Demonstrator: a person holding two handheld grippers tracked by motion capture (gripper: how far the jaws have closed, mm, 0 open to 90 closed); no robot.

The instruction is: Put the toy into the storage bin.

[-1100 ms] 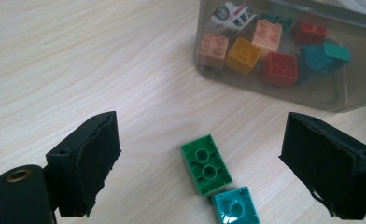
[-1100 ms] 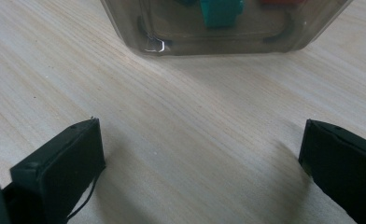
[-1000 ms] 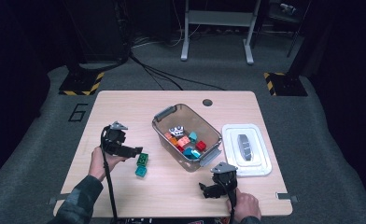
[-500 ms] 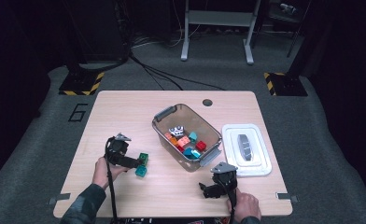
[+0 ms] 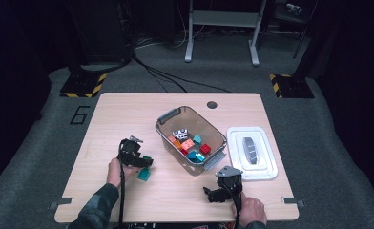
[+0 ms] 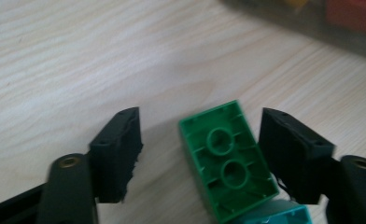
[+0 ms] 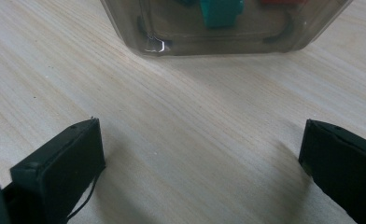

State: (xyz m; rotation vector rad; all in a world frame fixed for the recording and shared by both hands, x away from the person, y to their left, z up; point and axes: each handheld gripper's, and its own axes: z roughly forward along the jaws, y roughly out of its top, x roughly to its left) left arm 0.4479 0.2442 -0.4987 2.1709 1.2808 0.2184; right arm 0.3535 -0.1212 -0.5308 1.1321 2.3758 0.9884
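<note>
1. A dark room with cables on a grey floor surrounds a pale wooden table; the bare wood on the person's side leaves room to work loose pieces.
2. A clear plastic bin stands near the middle of the table with coloured bricks in it, and its white lid lies flat just beside it on the right, so the bin is open from above.
3. The green brick lies on the table in front of the bin, at the left, hollow side up; a teal brick lies against its near end.
4. The left gripper is down at the table with its fingers on either side of the green brick. They have just been closing; one looks at or near the brick's edge, while a clear gap remains on the other side, so it is not yet gripped. This looks like the approach to a pick, probably toward the bin.
5. The right gripper rests low near the bin's front corner, fingers spread wide over bare wood, holding nothing and clear of the left hand.
</note>
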